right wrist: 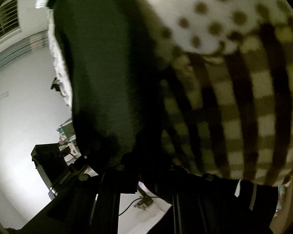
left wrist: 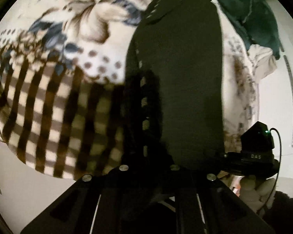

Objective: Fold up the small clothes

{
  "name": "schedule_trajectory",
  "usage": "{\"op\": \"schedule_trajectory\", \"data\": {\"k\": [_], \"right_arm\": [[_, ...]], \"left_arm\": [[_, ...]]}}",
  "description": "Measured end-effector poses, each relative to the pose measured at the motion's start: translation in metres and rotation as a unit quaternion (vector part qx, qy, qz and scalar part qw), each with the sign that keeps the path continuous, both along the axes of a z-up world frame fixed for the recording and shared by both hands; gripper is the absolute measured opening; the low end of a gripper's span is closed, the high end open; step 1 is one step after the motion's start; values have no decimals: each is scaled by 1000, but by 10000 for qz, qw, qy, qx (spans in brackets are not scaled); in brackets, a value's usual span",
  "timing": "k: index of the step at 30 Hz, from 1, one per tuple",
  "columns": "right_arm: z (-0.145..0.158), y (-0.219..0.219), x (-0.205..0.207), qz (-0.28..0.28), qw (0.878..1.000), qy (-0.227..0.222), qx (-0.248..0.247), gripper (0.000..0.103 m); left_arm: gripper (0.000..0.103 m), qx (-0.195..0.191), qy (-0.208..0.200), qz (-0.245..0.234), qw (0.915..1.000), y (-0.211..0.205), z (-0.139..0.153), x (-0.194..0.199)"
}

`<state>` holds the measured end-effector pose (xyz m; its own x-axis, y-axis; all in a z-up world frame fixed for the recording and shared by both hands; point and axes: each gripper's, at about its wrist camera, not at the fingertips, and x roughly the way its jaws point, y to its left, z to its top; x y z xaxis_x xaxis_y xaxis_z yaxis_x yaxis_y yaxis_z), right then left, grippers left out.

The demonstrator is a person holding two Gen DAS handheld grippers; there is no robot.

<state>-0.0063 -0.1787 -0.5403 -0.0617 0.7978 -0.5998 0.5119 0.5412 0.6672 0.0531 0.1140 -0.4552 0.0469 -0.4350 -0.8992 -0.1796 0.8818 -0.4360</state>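
A dark green knitted garment (left wrist: 177,81) hangs lifted above a patterned blanket (left wrist: 48,89). In the left wrist view it drapes over my left gripper (left wrist: 148,167) and hides the fingertips; the cloth runs into the jaws, which look shut on it. My right gripper (left wrist: 252,156) shows at the garment's lower right edge, held by a white-gloved hand. In the right wrist view the same garment (right wrist: 99,68) fills the middle and covers my right gripper (right wrist: 146,165), whose jaws look shut on its lower edge. The fingers of both are hidden by cloth.
The blanket (right wrist: 234,97) has brown checks, dots and a floral print and covers the bed. A teal cloth (left wrist: 254,9) and a cream cloth (left wrist: 261,62) lie at the far right. White floor (right wrist: 19,117) and a black box (right wrist: 45,159) lie to the left.
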Motion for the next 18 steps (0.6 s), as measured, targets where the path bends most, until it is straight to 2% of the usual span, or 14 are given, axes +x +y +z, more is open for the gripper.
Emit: {"op": "schedule_trajectory", "data": {"k": [4, 9, 10, 14, 18], "right_arm": [[33, 5, 15, -70, 9994, -304, 134, 11], [76, -8, 59, -220, 9968, -741, 208, 10], [80, -2, 71, -261, 9962, -803, 197, 10], [95, -25, 136, -448, 9934, -1058, 65, 10], [94, -32, 215, -770, 9904, -1150, -58, 10]], "left_arm": [[8, -331, -200, 234, 9990, -4, 30, 13], [8, -764, -480, 532, 9945, -4, 57, 46], [8, -889, -574, 596, 9926, -6, 62, 62], [8, -1117, -914, 779, 9865, -8, 69, 125], [8, -1166, -1108, 862, 9832, -13, 56, 206]]}}
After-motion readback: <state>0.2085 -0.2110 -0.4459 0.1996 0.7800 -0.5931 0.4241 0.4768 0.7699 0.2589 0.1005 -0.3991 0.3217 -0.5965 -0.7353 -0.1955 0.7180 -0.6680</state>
